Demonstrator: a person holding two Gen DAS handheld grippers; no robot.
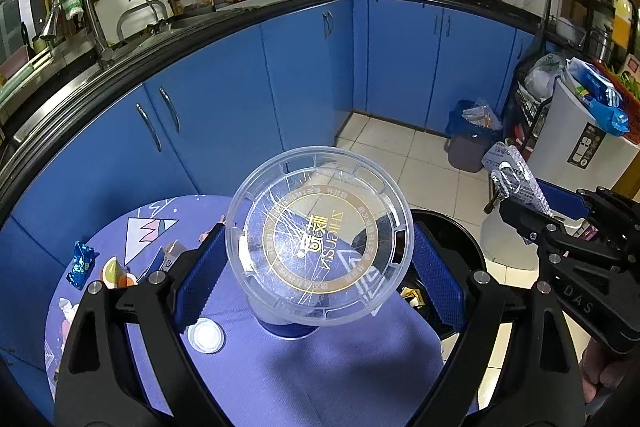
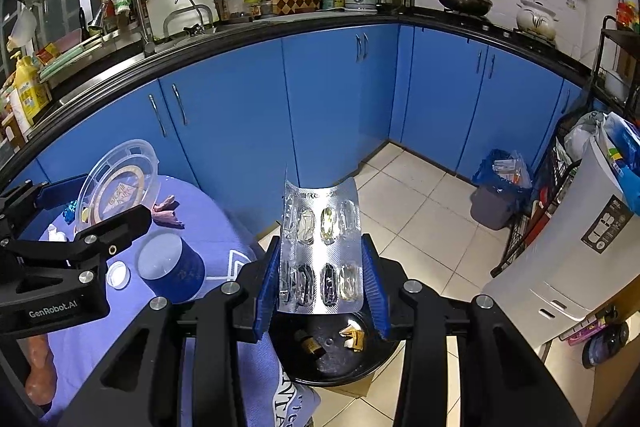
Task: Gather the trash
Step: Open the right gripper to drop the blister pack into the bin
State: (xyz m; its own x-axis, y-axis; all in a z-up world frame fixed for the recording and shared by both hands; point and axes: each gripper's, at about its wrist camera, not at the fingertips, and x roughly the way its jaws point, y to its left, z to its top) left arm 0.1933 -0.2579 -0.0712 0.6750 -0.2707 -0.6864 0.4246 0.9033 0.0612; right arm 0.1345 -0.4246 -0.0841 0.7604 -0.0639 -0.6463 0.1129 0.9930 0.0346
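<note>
I had the blue cabinets curving across the back, well beyond both sets of jaws, and the round table under its purple cloth spread beneath my left gripper. Below my right gripper sat the black bin, its mouth right under the jaws, with a small brown bottle and a gold wrapper lying inside. Further off past the right jaws, on the tiled floor, stood a grey bin with a blue liner.

My left gripper was clamped on the clear plastic lid, one pad on each side of its rim, jaws spread wide to take it, the lid tilted up facing the camera. Under the lid, between the left jaws, stood the blue cylindrical container. Just inside the left-hand jaw on the cloth lay a small white cap. Out beyond that jaw to the left lay a blue candy wrapper.

My right gripper was gripping the silver blister pack, pads pressed on both long edges, the sheet standing upright and bowed between them, directly above the black bin
</note>
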